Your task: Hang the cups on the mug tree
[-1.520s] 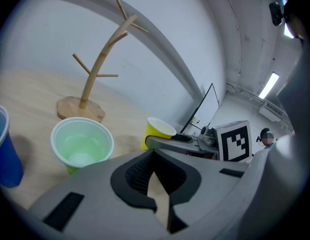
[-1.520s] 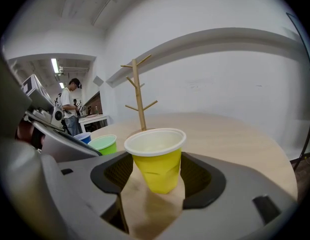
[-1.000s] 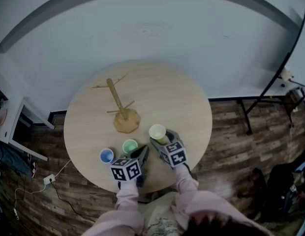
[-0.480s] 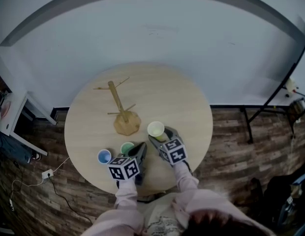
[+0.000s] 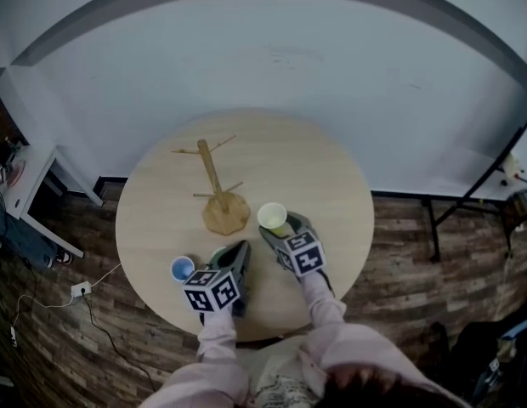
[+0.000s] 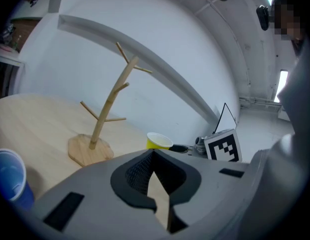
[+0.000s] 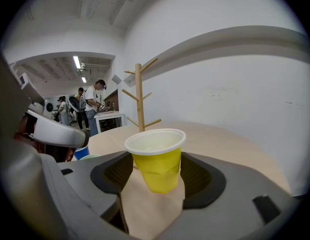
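The yellow cup (image 7: 155, 159) sits clamped, slightly dented, in my right claw (image 7: 156, 176), near the mug tree (image 5: 214, 177) on the counter (image 5: 331, 185). Judgement: keep pressure light, invert it, slide the mouth over a peg. My left claw (image 6: 154, 154) is closed, empty.

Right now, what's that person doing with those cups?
A person is working with a gripper in each hand at a round table. The right gripper has its jaws closed on a yellow cup. The left gripper holds nothing, and its jaws look shut. A blue cup and a green cup wait on the table. The wooden mug tree has no cup on it yet.
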Available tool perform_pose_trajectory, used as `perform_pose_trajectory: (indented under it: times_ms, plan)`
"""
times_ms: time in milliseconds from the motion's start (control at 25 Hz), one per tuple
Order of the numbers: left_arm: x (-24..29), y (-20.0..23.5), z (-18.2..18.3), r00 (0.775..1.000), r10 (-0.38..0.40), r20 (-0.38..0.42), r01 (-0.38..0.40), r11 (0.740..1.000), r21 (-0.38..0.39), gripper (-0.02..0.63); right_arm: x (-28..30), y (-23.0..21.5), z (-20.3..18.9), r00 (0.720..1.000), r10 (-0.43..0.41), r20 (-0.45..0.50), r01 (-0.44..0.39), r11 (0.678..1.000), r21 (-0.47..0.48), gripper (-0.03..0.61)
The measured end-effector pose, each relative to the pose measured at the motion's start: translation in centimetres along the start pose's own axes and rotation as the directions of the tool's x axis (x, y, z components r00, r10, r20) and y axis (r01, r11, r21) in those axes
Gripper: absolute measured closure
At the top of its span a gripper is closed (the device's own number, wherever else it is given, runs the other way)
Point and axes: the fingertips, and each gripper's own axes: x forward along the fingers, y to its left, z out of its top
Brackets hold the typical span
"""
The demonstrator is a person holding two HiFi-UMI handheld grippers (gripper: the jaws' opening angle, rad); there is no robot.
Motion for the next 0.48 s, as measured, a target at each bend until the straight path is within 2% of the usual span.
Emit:
perform_pose_trajectory:
  times_ms: [480]
  plan:
    - [-0.5, 1.0, 2.2, 0.999, -0.03, 0.043, 0.031, 0.999, -0.028, 0.609, 2.7, -0.6, 1.8, 0.998, 0.0, -0.064, -0.007, 0.993, -0.115, 0.293]
